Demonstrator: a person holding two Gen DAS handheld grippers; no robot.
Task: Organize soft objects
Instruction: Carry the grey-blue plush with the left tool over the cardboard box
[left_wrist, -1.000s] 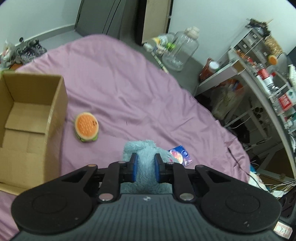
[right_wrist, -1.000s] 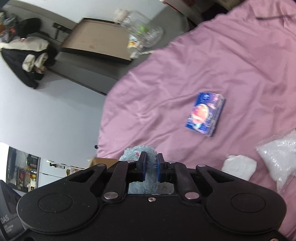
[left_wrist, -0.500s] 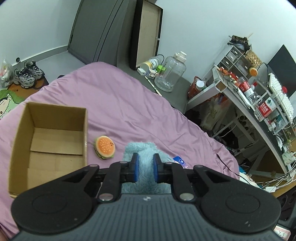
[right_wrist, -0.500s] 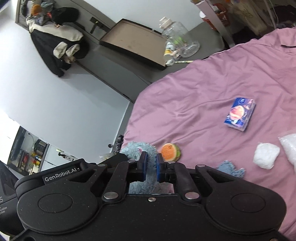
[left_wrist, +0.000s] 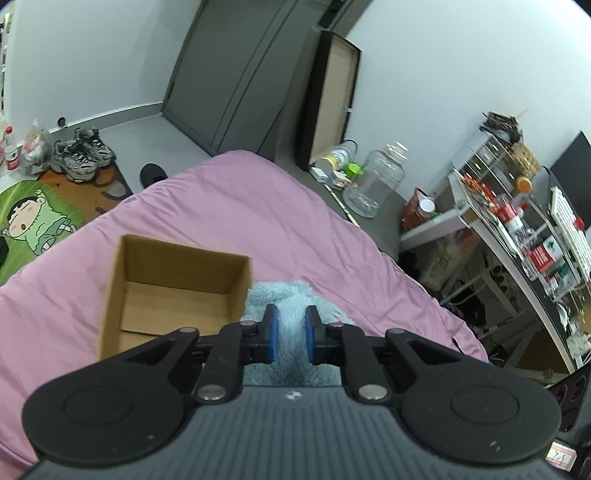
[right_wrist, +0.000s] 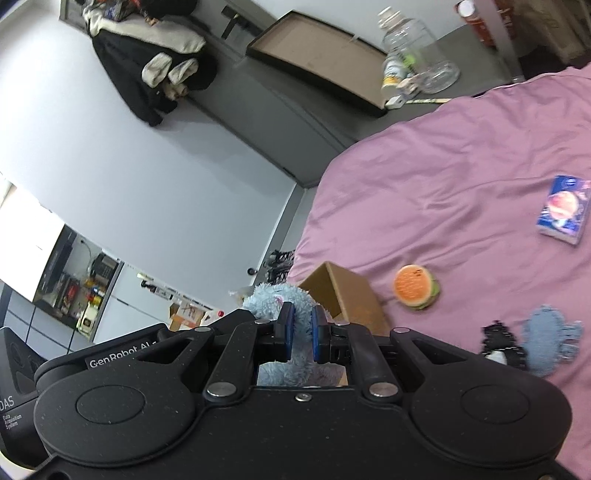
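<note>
Claws clamp a blue plush toy (left_wrist: 291, 325) above the pink bed (left_wrist: 258, 206) — beside the cardboard box (left_wrist: 177, 291).
We see left claw (left_wrist: 291, 338) and right claw (right_wrist: 300, 334) both squeezing its fur; a burger plush (right_wrist: 415, 287) lies nearby.

Plush toy (left_wrist: 286, 295): pale blue, fluffy. Cardboard box (left_wrist: 177, 284): plain brown. Bed cover (left_wrist: 258, 206): uniform mauve-pink. Burger toy (right_wrist: 415, 287): orange top with green edge. Packet (right_wrist: 563, 208): dark blue with a pink-orange motif (detail unreadable). Gripper pads (left_wrist: 272, 332): blue on black bodies. Floor mat (left_wrist: 33, 218): green cartoon figure.
</note>
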